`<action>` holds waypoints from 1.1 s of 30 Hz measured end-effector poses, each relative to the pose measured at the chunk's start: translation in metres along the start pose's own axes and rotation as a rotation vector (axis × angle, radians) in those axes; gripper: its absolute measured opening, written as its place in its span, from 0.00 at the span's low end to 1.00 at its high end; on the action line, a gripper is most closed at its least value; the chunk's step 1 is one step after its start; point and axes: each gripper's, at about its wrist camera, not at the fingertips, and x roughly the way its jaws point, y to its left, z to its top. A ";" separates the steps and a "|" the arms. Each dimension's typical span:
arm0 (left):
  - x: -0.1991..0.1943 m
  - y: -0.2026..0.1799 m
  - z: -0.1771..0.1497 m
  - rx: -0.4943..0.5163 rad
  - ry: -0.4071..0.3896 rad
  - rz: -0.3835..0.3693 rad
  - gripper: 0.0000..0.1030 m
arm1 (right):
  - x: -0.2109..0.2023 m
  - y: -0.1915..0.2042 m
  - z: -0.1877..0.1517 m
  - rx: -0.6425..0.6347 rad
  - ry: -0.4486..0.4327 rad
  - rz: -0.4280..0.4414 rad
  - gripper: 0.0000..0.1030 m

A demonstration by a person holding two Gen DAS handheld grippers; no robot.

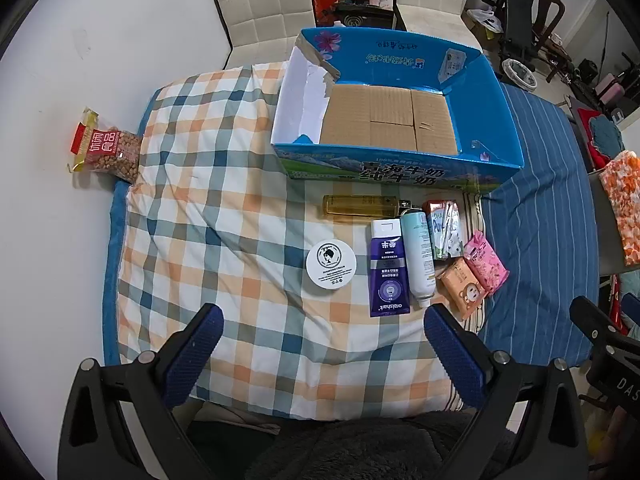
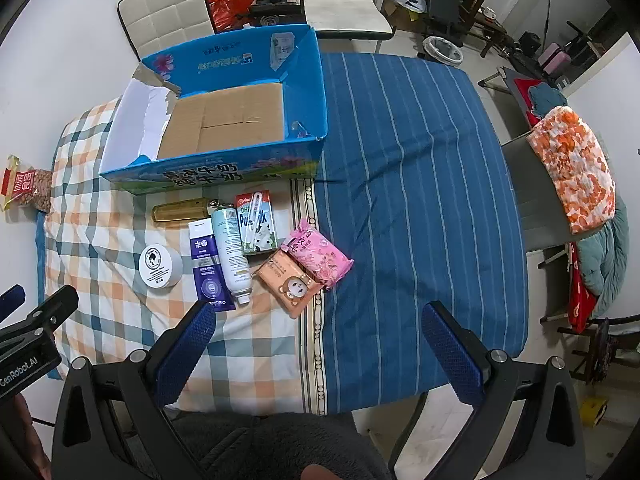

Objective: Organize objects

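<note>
Both tools hang over the table, left gripper (image 1: pixel 324 344) and right gripper (image 2: pixel 320 340) each spread wide and empty. Far side: 1 blue milk carton box (image 1: pixel 472 120), open, bare cardboard floor. Just near it lie 7 items: 1 amber bottle (image 1: pixel 360 206), 1 white jar (image 1: pixel 331 264), 1 purple tube (image 1: pixel 389 268), 1 pale spray can (image 1: pixel 418 256), 1 milk carton (image 1: pixel 442 228), 2 tissue packs (image 1: pixel 486 262).

Beyond the bed: white padded chairs (image 1: pixel 264 4) by the wall, red plastic bag (image 2: pixel 228 6) on the floor, orange-and-white flowered cloth (image 2: pixel 572 172) draped over a grey chair (image 2: pixel 532 200).
</note>
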 end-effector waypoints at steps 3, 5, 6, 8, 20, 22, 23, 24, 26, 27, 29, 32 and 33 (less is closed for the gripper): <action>0.000 -0.001 0.000 0.007 0.000 -0.001 1.00 | -0.002 -0.002 -0.001 -0.018 -0.007 -0.002 1.00; -0.002 0.000 -0.002 0.018 -0.007 -0.002 1.00 | -0.003 -0.003 -0.001 -0.019 -0.008 -0.003 1.00; -0.003 0.000 -0.002 0.019 -0.007 -0.001 1.00 | -0.003 -0.002 0.000 -0.024 -0.007 -0.003 1.00; -0.003 -0.001 -0.001 0.030 -0.006 -0.004 1.00 | -0.003 -0.003 0.000 -0.027 -0.008 0.000 1.00; -0.008 0.001 -0.005 0.229 -0.029 -0.017 1.00 | -0.009 -0.004 -0.003 -0.077 -0.012 0.010 1.00; -0.008 0.001 -0.005 0.241 -0.030 -0.018 1.00 | -0.010 -0.004 -0.004 -0.087 -0.014 0.013 1.00; -0.007 0.000 -0.005 0.246 -0.030 -0.017 1.00 | -0.010 -0.004 -0.004 -0.090 -0.014 0.013 1.00; -0.008 0.001 -0.005 0.247 -0.030 -0.017 1.00 | -0.011 -0.004 -0.004 -0.094 -0.015 0.013 1.00; -0.008 0.001 -0.006 0.257 -0.032 -0.018 1.00 | -0.011 -0.004 -0.007 -0.105 -0.017 0.016 1.00; -0.008 0.001 -0.006 0.262 -0.032 -0.018 1.00 | -0.011 -0.003 -0.008 -0.107 -0.018 0.017 1.00; -0.010 0.003 -0.008 0.265 -0.036 -0.019 1.00 | -0.011 -0.003 -0.008 -0.123 -0.017 0.018 1.00; -0.010 0.002 -0.008 0.281 -0.037 -0.019 1.00 | -0.013 -0.001 -0.009 -0.133 -0.022 0.020 1.00; -0.010 0.003 -0.008 0.288 -0.038 -0.021 1.00 | -0.013 -0.002 -0.010 -0.139 -0.023 0.021 1.00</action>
